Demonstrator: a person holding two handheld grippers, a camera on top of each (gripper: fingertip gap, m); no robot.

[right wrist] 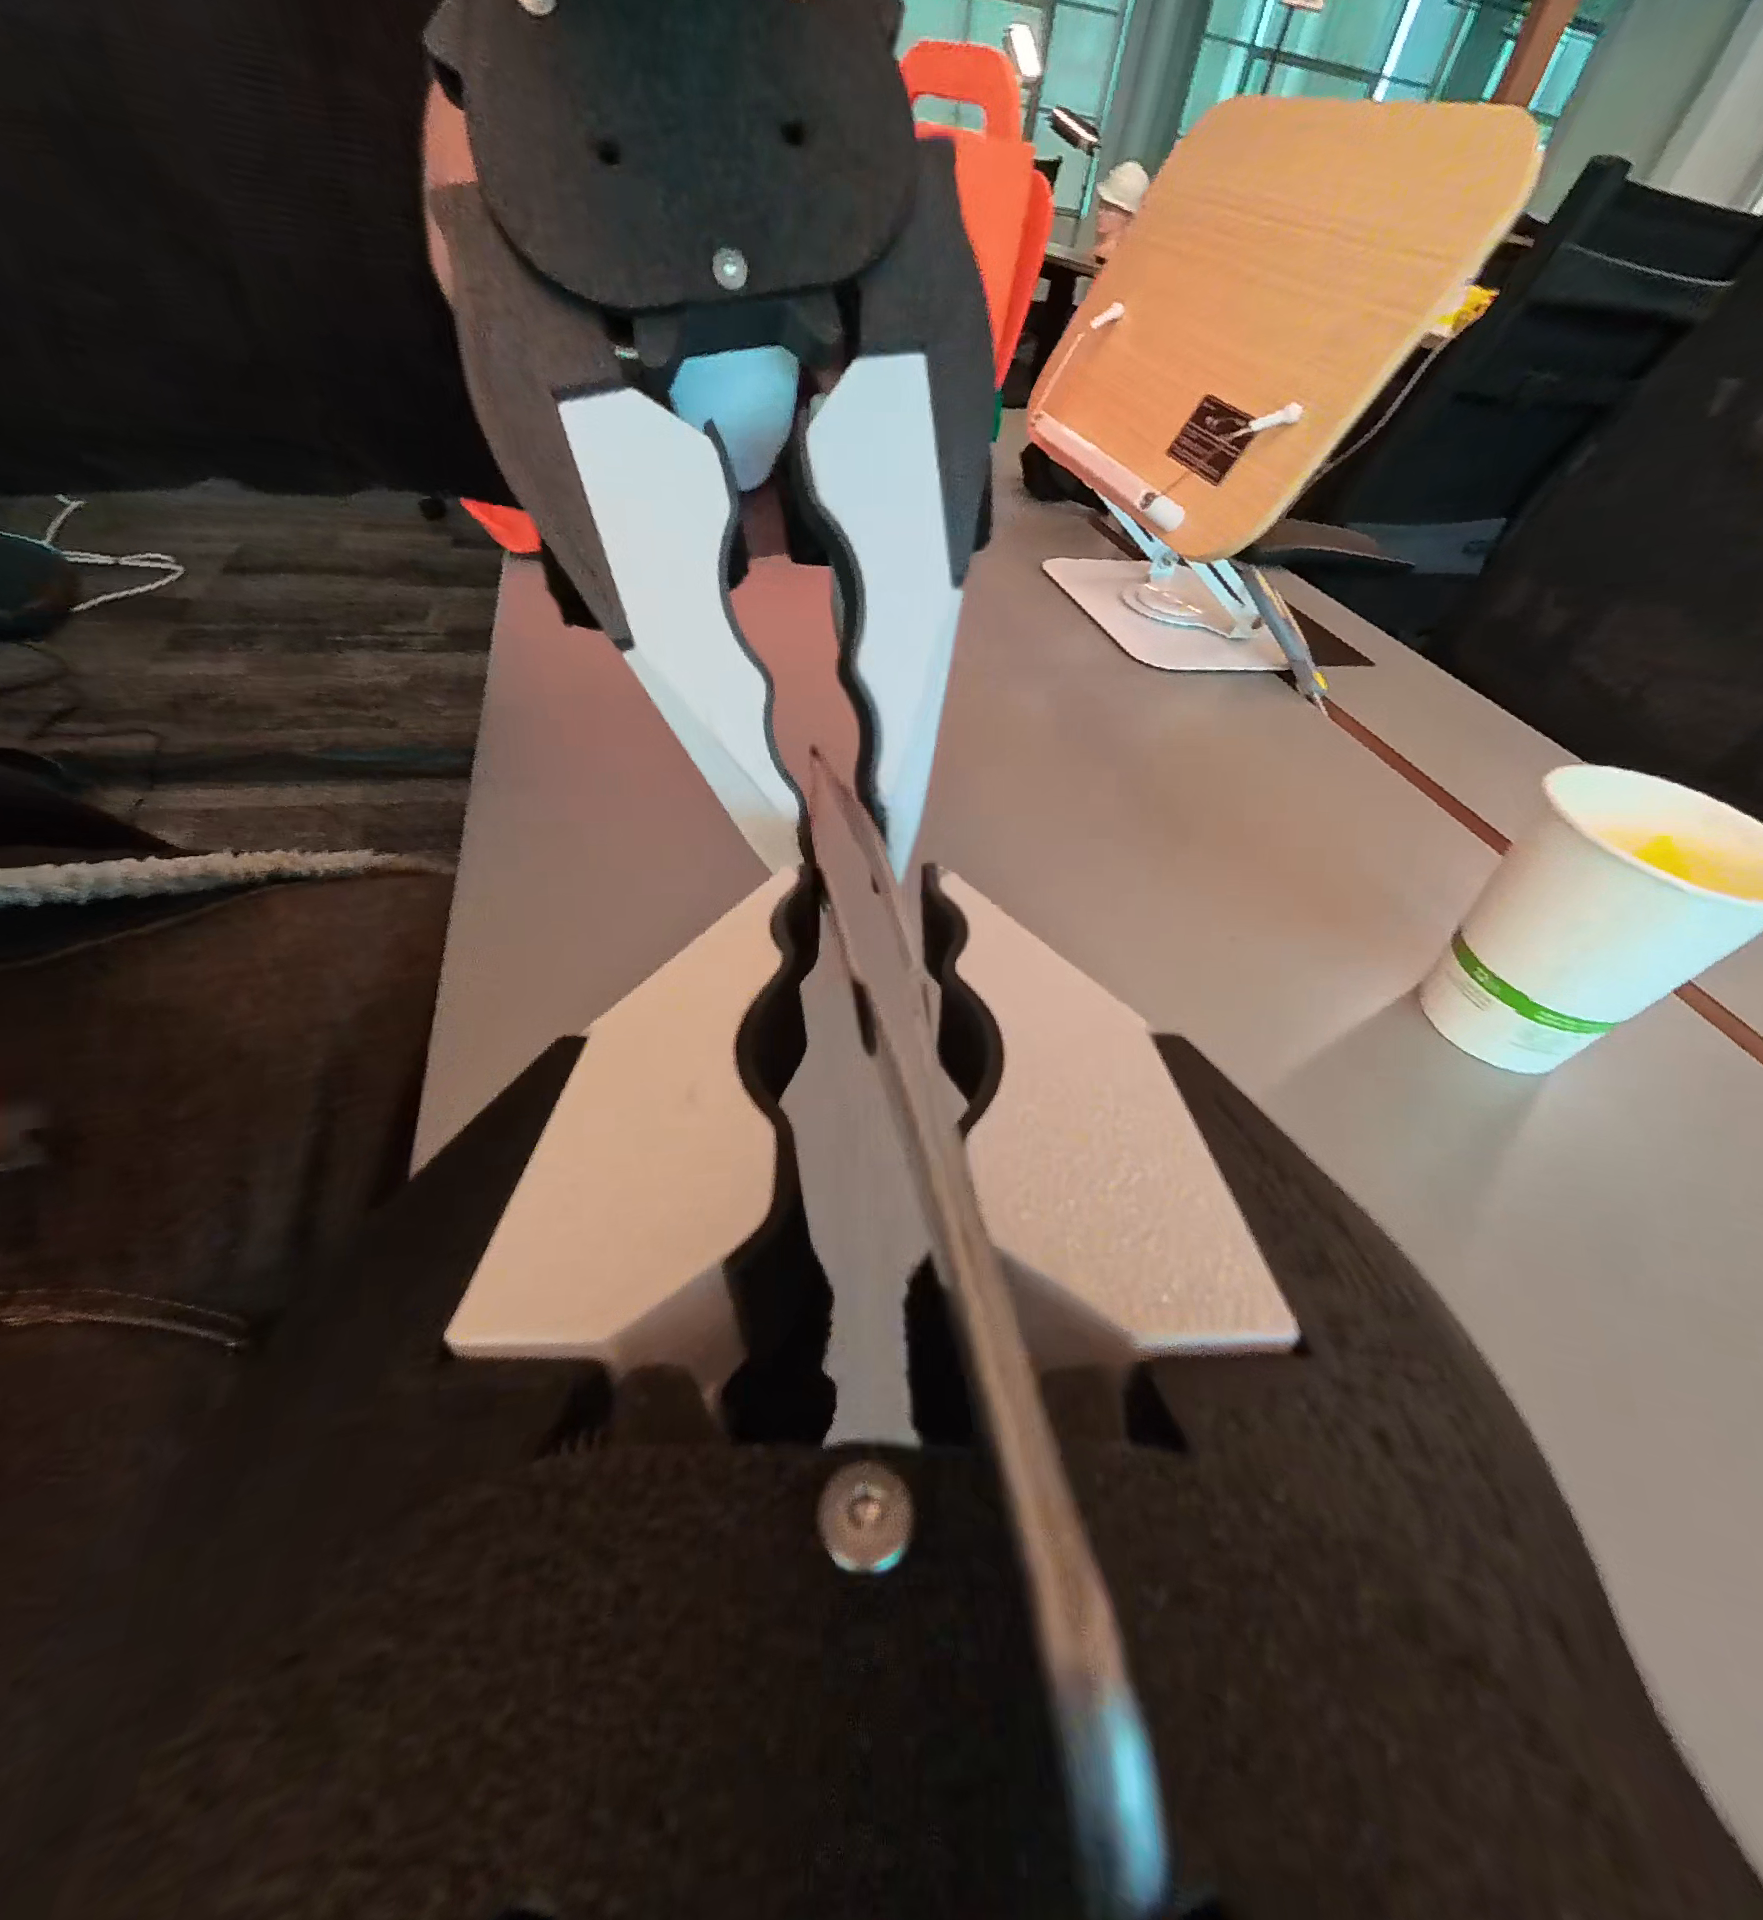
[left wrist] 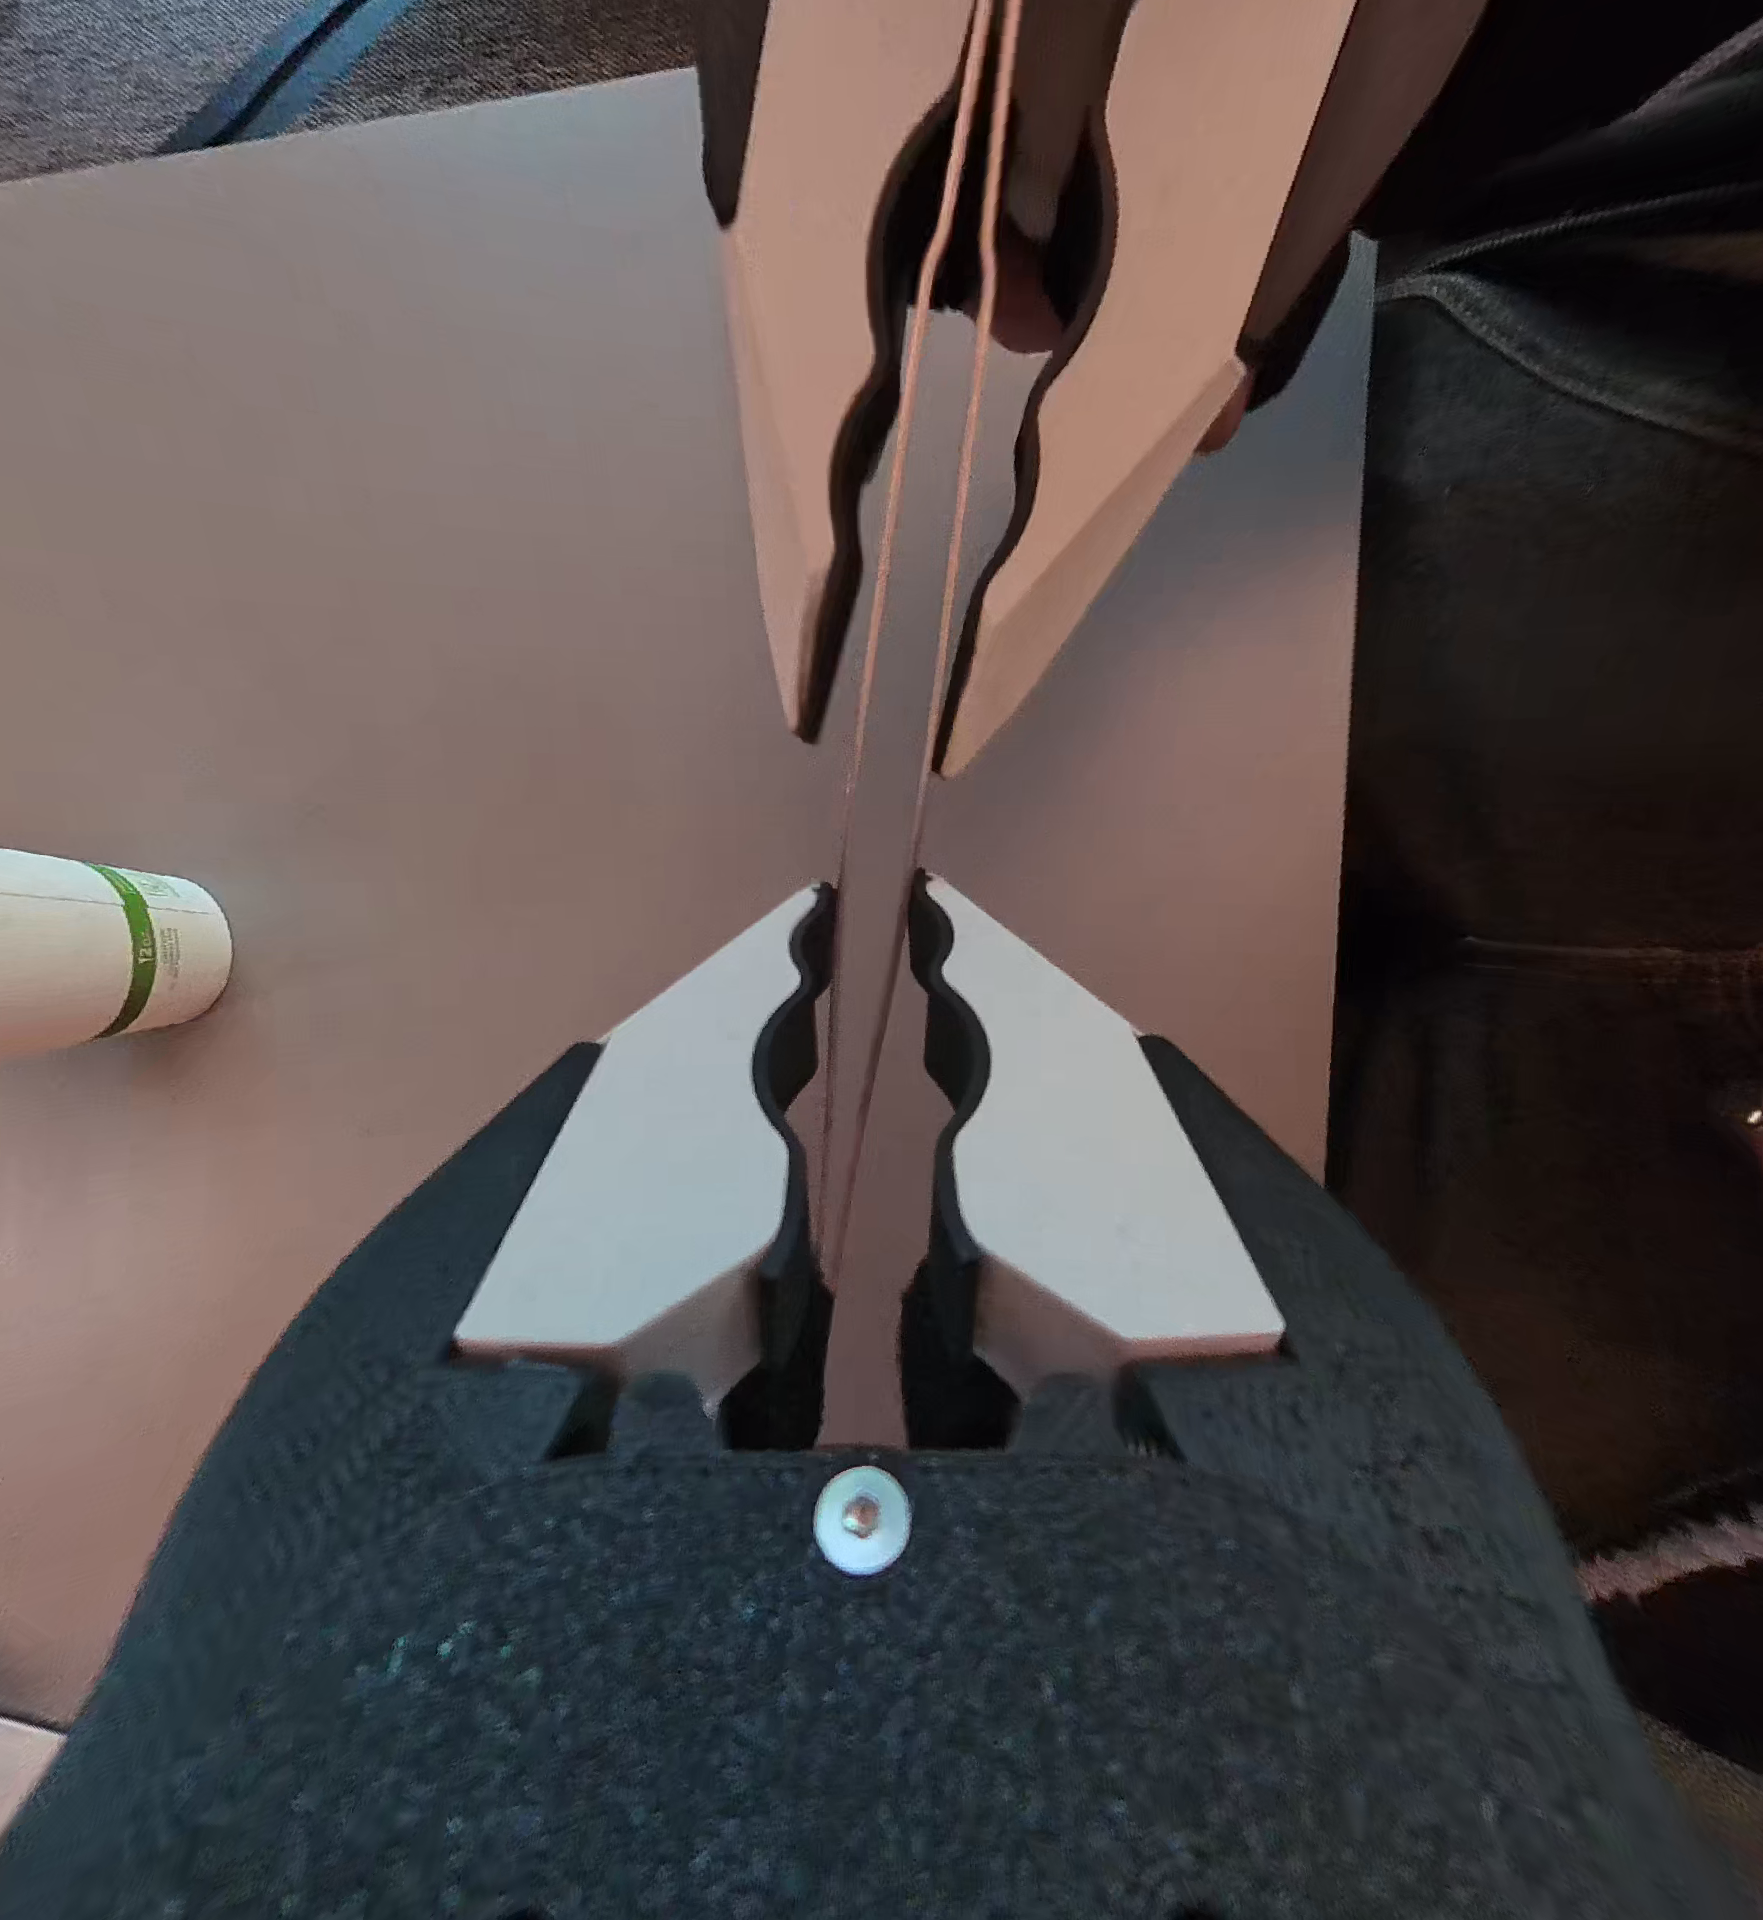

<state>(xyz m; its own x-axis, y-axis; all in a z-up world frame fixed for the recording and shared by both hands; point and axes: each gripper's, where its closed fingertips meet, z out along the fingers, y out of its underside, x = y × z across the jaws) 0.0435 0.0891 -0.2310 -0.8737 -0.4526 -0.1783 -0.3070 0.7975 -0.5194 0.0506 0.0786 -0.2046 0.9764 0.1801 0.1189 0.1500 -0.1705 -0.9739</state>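
Though seen nearly flat-on in one view and blurred close to the lens in the other, plainly a thin metal strip, dark and shiny, with small holes along it, bridging two sets of fingers above the desk near its edge

Pinched at its far end by the left hand-held gripper, white fingers drawn in tight against the strip, tips pointing back toward the right wrist camera

Threaded between the fingers of the right hand-held gripper as well, set only narrowly apart; contact of the wavy black pads with the strip too unclear to call, so cannot tell whether gripping or merely straddling. Running on from there over the black body of that gripper, slanting toward the lens

Tip to tip, almost touching, with the strip as the only link between them

Farther out on the desk, well apart from both: an upright white paper cup with a green band and something yellow inside. Beyond it, a tilted wooden book stand on a pale base. Behind, an orange chair. Beside the desk edge, close to the right hand-held gripper, dark trousers of a seated person
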